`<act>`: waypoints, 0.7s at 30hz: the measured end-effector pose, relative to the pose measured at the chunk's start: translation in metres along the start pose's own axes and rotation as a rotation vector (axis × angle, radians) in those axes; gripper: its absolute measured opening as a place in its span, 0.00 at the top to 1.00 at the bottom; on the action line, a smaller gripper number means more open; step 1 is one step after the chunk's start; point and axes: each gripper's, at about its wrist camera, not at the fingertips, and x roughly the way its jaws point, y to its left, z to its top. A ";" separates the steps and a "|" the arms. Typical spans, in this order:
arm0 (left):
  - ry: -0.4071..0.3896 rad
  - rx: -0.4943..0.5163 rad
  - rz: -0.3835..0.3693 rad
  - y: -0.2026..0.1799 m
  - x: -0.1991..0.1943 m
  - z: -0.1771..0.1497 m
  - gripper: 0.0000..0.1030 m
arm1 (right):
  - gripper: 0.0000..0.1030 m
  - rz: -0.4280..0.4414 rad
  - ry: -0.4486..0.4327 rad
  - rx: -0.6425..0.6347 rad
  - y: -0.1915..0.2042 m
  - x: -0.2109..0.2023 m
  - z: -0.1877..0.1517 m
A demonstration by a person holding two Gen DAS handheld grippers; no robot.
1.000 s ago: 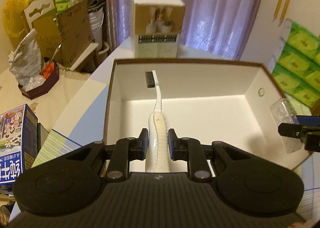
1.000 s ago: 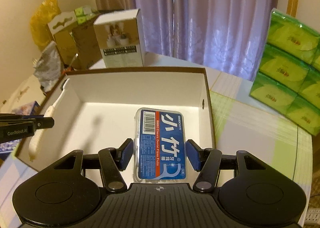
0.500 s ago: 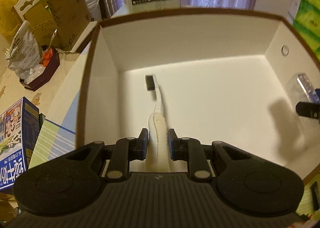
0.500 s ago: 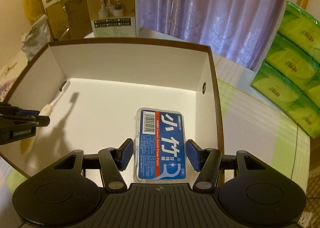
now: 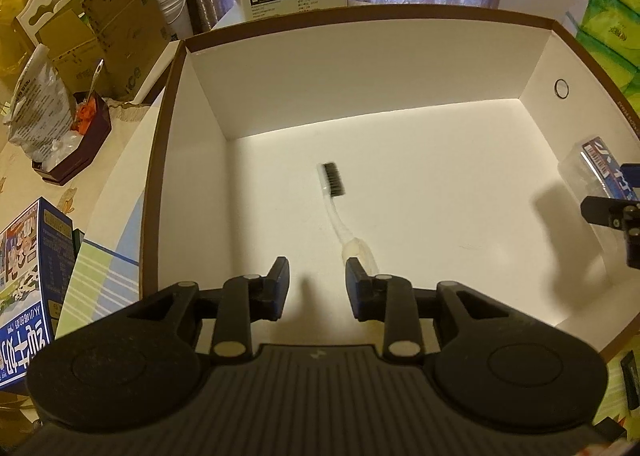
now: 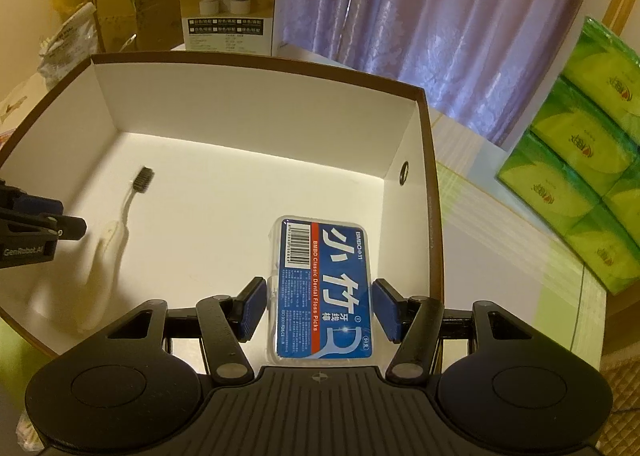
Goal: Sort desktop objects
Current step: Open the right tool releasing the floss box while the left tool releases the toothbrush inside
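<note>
The left claw [image 5: 317, 282] hangs inside the white box [image 5: 360, 68], its fingers spread wide with nothing between them. The toothbrush [image 5: 340, 212] lies on the box floor just ahead of this claw; its thick handle end passes beside and under the right finger, and its dark bristle head points away toward the far wall. Whether the handle touches that finger cannot be told. The right claw [image 6: 320, 306] also sits low in the box, near the right wall. The blue packet of floss picks [image 6: 324, 288] stands between its fingers with its printed face up. The left finger is at the packet's clear edge, while a thin gap shows at the right finger, so a firm grip cannot be confirmed. From the right wrist view the toothbrush [image 6: 116, 240] lies well off to the left of this claw, next to the tip of the left claw [image 6: 44, 228]. Beyond the box stands a printed carton [image 6: 228, 0] on the worktop [image 6: 500, 256], in front of purple curtains [image 6: 440, 16]. To the right of the right claw is a stack of green tissue packs [image 6: 580, 184].
</note>
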 end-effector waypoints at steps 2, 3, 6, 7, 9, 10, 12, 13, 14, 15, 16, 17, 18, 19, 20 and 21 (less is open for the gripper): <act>-0.004 0.001 -0.005 0.000 -0.002 0.000 0.71 | 0.47 -0.006 -0.007 -0.011 0.001 0.000 0.000; -0.007 0.001 -0.009 0.000 -0.003 0.000 0.71 | 0.47 -0.009 -0.013 -0.014 0.001 0.000 -0.001; -0.015 0.005 -0.017 0.000 -0.007 0.000 0.68 | 0.46 -0.005 -0.015 -0.016 0.000 -0.002 -0.001; -0.017 0.007 -0.017 0.000 -0.008 0.000 0.67 | 0.42 -0.001 -0.018 -0.015 0.000 -0.003 -0.001; -0.022 0.011 -0.025 -0.001 -0.011 -0.001 0.64 | 0.33 0.006 -0.037 -0.013 -0.002 -0.008 -0.002; -0.025 0.011 -0.029 -0.001 -0.013 -0.001 0.63 | 0.30 0.021 -0.042 -0.011 -0.002 -0.011 -0.002; -0.028 0.011 -0.034 -0.001 -0.016 -0.001 0.60 | 0.27 0.027 -0.049 -0.005 -0.003 -0.016 -0.003; -0.029 0.013 -0.038 -0.002 -0.018 -0.001 0.57 | 0.24 0.029 -0.053 -0.005 -0.002 -0.019 -0.003; -0.029 0.015 -0.041 -0.003 -0.019 -0.001 0.55 | 0.22 0.037 -0.054 -0.008 -0.002 -0.021 -0.004; -0.030 0.017 -0.043 -0.004 -0.021 -0.001 0.53 | 0.21 0.046 -0.055 -0.009 -0.002 -0.022 -0.005; -0.031 0.022 -0.047 -0.005 -0.023 -0.001 0.50 | 0.19 0.051 -0.056 -0.007 -0.002 -0.024 -0.005; -0.035 0.025 -0.049 -0.006 -0.025 -0.001 0.43 | 0.17 0.054 -0.057 -0.003 -0.002 -0.026 -0.005; -0.039 0.027 -0.045 -0.006 -0.027 -0.001 0.37 | 0.17 0.059 -0.059 0.001 -0.002 -0.028 -0.006; -0.045 0.029 -0.036 -0.007 -0.030 -0.001 0.27 | 0.16 0.065 -0.061 0.005 -0.002 -0.030 -0.006; -0.054 0.030 -0.031 -0.007 -0.033 0.000 0.26 | 0.14 0.071 -0.064 0.009 -0.002 -0.032 -0.006; -0.057 0.030 -0.035 -0.007 -0.036 0.000 0.26 | 0.12 0.077 -0.066 0.014 -0.002 -0.033 -0.005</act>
